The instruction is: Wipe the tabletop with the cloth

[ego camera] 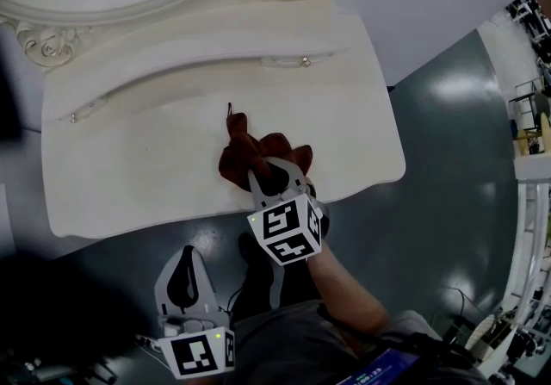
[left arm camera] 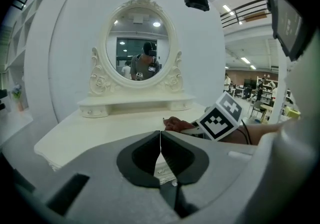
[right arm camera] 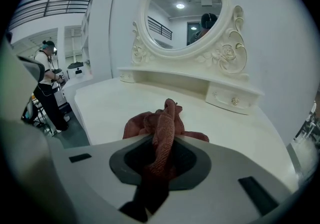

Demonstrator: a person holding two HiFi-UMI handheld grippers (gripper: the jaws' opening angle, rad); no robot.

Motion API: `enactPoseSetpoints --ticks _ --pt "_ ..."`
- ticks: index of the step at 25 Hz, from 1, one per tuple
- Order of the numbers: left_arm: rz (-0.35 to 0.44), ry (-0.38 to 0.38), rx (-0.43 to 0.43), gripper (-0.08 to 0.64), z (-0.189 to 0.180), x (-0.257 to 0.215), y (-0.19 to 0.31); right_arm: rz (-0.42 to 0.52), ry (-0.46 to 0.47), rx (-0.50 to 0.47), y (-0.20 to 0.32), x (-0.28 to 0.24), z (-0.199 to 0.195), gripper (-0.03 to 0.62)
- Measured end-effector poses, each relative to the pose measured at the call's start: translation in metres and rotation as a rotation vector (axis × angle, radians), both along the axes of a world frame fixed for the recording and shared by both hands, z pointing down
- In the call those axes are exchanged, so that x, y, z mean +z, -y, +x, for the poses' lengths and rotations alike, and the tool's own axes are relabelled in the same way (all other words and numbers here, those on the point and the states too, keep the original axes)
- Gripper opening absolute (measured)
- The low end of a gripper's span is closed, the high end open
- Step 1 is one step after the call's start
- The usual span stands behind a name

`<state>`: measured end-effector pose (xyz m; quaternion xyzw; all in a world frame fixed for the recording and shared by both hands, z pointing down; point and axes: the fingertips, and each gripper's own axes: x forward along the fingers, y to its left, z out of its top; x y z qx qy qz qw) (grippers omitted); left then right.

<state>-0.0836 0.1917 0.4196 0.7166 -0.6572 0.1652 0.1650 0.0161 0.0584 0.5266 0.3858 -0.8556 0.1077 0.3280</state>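
Note:
A crumpled reddish-brown cloth (ego camera: 250, 151) lies bunched on the cream tabletop (ego camera: 138, 159) near its front edge. My right gripper (ego camera: 277, 178) is shut on the cloth (right arm camera: 162, 138), a fold of which runs back between its jaws in the right gripper view. My left gripper (ego camera: 185, 276) hangs below the table's front edge, off the tabletop, at the lower left of the head view. Its jaws meet with nothing between them in the left gripper view (left arm camera: 160, 140), which also shows the cloth (left arm camera: 175, 124) and the right gripper's marker cube (left arm camera: 220, 118).
An oval mirror (left arm camera: 137, 50) in an ornate white frame stands at the back on a raised shelf with small drawers (right arm camera: 232, 100). A grey floor (ego camera: 448, 133) lies to the right of the table. A person (right arm camera: 45, 77) stands far off to the left.

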Motion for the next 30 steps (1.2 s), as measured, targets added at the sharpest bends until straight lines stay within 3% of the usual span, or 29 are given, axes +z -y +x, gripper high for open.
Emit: enactPoseSetpoints --ticks 30 --pt "0.006 -0.011 0.241 0.017 0.129 0.002 0.084 0.001 0.002 0.205 0.04 0.0 0.161 0.072"
